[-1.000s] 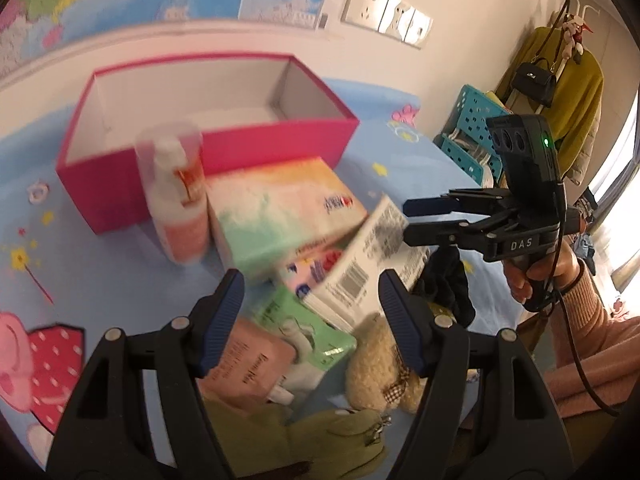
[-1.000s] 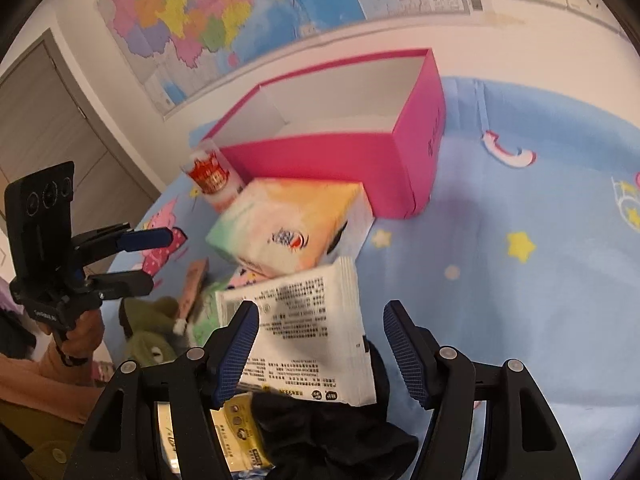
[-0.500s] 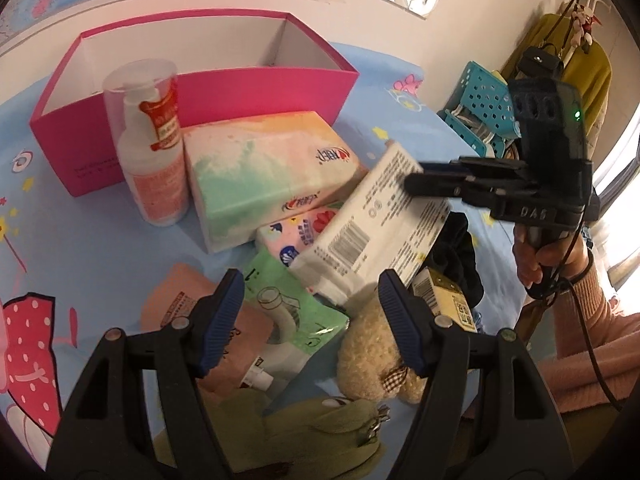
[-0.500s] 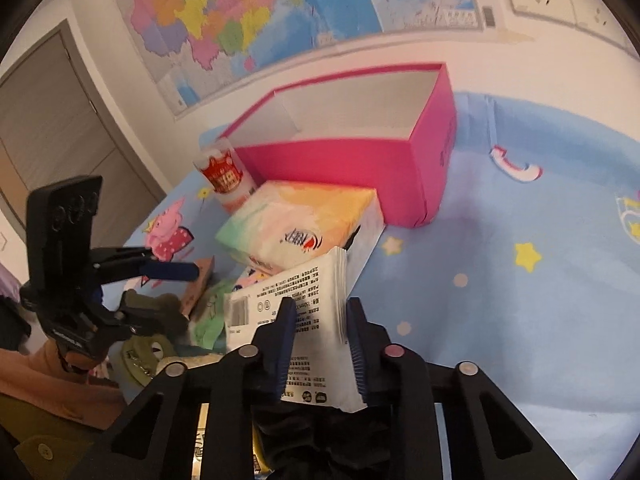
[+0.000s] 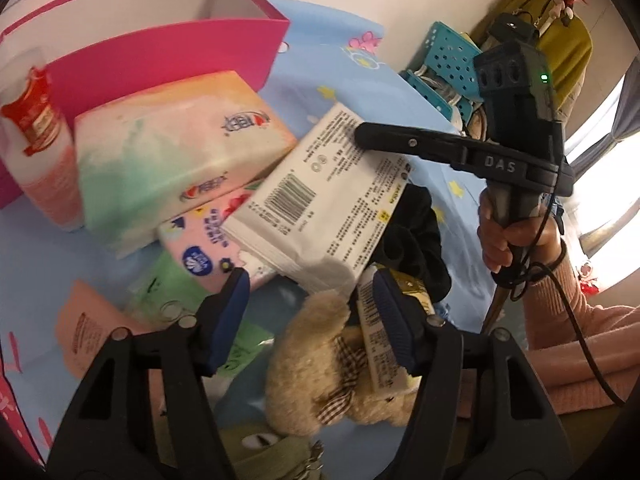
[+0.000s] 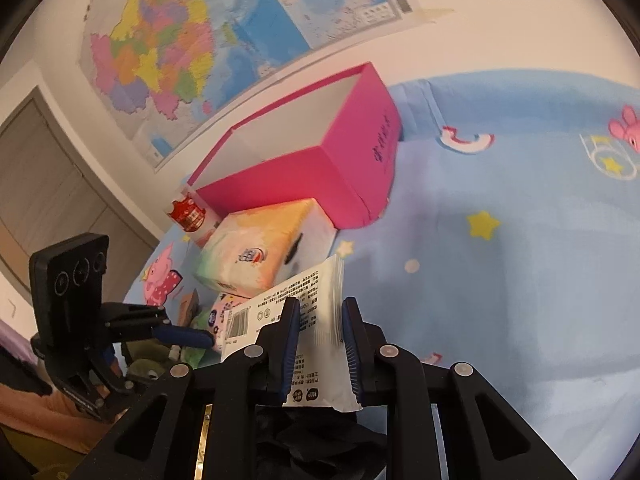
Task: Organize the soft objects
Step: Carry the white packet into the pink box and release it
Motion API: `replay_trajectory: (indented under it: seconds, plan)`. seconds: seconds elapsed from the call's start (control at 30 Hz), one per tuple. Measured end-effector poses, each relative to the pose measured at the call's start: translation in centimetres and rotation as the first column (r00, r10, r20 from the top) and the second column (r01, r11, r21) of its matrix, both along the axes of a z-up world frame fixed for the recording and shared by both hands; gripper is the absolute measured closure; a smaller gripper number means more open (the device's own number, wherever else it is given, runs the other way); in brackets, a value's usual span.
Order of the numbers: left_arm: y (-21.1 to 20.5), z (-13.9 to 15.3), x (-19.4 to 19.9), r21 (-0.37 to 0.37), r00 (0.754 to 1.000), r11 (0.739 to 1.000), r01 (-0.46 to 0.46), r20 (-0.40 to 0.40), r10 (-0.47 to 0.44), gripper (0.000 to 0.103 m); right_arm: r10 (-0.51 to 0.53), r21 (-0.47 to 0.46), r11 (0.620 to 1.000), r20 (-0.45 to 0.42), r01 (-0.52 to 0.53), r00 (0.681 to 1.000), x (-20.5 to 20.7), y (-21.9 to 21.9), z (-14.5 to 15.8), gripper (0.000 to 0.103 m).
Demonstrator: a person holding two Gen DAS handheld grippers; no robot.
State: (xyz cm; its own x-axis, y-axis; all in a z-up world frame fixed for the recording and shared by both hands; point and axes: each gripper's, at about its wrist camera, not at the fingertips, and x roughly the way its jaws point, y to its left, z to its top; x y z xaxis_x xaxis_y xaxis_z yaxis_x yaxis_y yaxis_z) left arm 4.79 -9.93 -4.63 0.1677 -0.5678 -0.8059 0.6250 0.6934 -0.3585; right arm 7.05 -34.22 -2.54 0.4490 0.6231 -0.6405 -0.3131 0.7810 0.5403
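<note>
My right gripper [image 6: 320,344] is shut on a white tissue pack [image 6: 316,320] and holds it lifted over the pile; the pack [image 5: 320,208] and right gripper [image 5: 368,136] also show in the left wrist view. My left gripper [image 5: 310,320] is open, low over a beige teddy bear [image 5: 320,364]. An open pink box [image 5: 160,40] stands behind, also seen in the right wrist view [image 6: 320,168]. A pastel tissue box [image 5: 172,148] lies in front of it.
A pump bottle [image 5: 36,140], a pink wipes pack [image 5: 200,240], a green pouch [image 5: 168,292], a peach pouch [image 5: 88,332], a black cloth [image 5: 412,240] and a green plush [image 5: 272,456] lie on the blue sheet [image 6: 520,280]. A teal basket [image 5: 444,64] stands at the right.
My right gripper closed on the white tissue pack and lifted it. My left gripper moved forward and down toward the teddy bear.
</note>
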Motion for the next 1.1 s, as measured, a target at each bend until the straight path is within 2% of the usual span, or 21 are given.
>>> replay_trajectory:
  seconds: [0.17, 0.3, 0.43, 0.47, 0.73, 0.87, 1.1]
  plan:
    - [-0.6, -0.8, 0.3, -0.020, 0.994, 0.999, 0.042, -0.099, -0.044, 0.037, -0.018, 0.047, 0.999, -0.037, 0.019, 0.999, 0.2, -0.6, -1.0, 0.082]
    - [-1.4, -1.1, 0.8, -0.028, 0.991, 0.999, 0.035, -0.127, -0.038, 0.038, -0.005, 0.072, 0.997, -0.046, 0.008, 0.999, 0.1, -0.5, -1.2, 0.081]
    - [-1.6, -0.8, 1.1, -0.011, 0.991, 1.000, 0.001, -0.133, -0.002, 0.054, 0.002, 0.081, 0.997, -0.035, 0.001, 0.999, -0.2, -0.4, -0.8, 0.082]
    - [-1.5, -0.5, 1.0, -0.012, 0.991, 1.000, -0.010, -0.131, 0.008, 0.054, 0.002, 0.081, 0.997, -0.029, 0.001, 1.000, -0.3, -0.4, -0.5, 0.082]
    - [-0.1, 2.6, 0.7, -0.043, 0.996, 0.997, -0.067, -0.057, 0.064, 0.065, -0.001, 0.093, 0.996, 0.046, -0.003, 0.999, -1.3, -0.1, 2.5, 0.081]
    - [0.7, 4.6, 1.3, -0.037, 0.994, 0.994, -0.108, 0.026, 0.109, 0.066, 0.010, 0.099, 0.995, 0.084, -0.018, 0.996, -1.1, 0.6, 4.1, 0.081]
    - [1.9, 7.7, 3.8, -0.021, 0.981, 0.989, -0.150, 0.124, 0.151, 0.066, 0.013, 0.104, 0.994, 0.156, -0.030, 0.988, 1.2, 2.1, 6.7, 0.082]
